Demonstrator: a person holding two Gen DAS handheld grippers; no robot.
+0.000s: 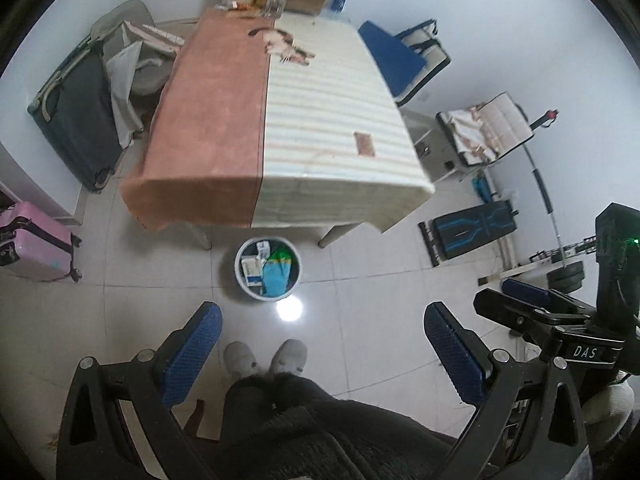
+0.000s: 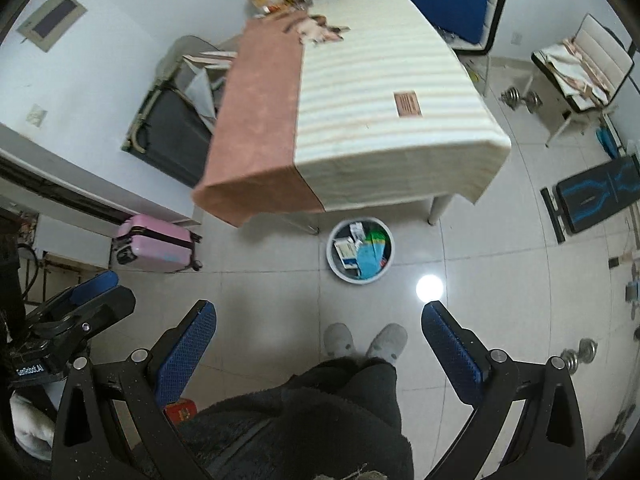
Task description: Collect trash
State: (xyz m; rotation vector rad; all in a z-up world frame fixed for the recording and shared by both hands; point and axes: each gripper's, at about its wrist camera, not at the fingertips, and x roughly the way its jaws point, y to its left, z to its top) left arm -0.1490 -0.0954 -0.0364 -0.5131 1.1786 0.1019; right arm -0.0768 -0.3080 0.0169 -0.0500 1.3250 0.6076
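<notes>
Two grippers: both held high above the pale tiled floor (image 1: 380, 280), pointing down; each visible in the other's view.
Left gripper (image 1: 322, 354): blue-padded fingers (image 1: 192, 354) spread wide, nothing between them.
Right gripper (image 2: 320, 354): blue-padded fingers (image 2: 452, 354) likewise spread wide, nothing held.
Trash bin: round grey-white plastic bin (image 1: 241, 276) on the floor just in front of the table's near edge, between the table legs.
Bin contents: white cardboard boxes (image 1: 252, 268), crumpled light-blue wrapper (image 1: 276, 280), green packet (image 1: 282, 257).
Table: rectangular, covered by a terracotta-pink cloth (image 1: 208, 120) on the left half and a cream striped cloth (image 1: 328, 120) on the right.
Tabletop: small reddish-brown flat card (image 1: 364, 145) on the striped cloth; pinkish crumpled scraps (image 1: 288, 48) near the far end; boxes and bottles at the far edge, blurred.
Person: grey slippers (image 1: 264, 358) and dark fuzzy trousers (image 1: 304, 420) below the grippers, facing the bin.
Surroundings: pink hard-shell suitcase (image 1: 32, 240) at left, dark suitcase (image 1: 76, 120) beside the table, blue-cushioned chair (image 1: 396, 56) at right.
</notes>
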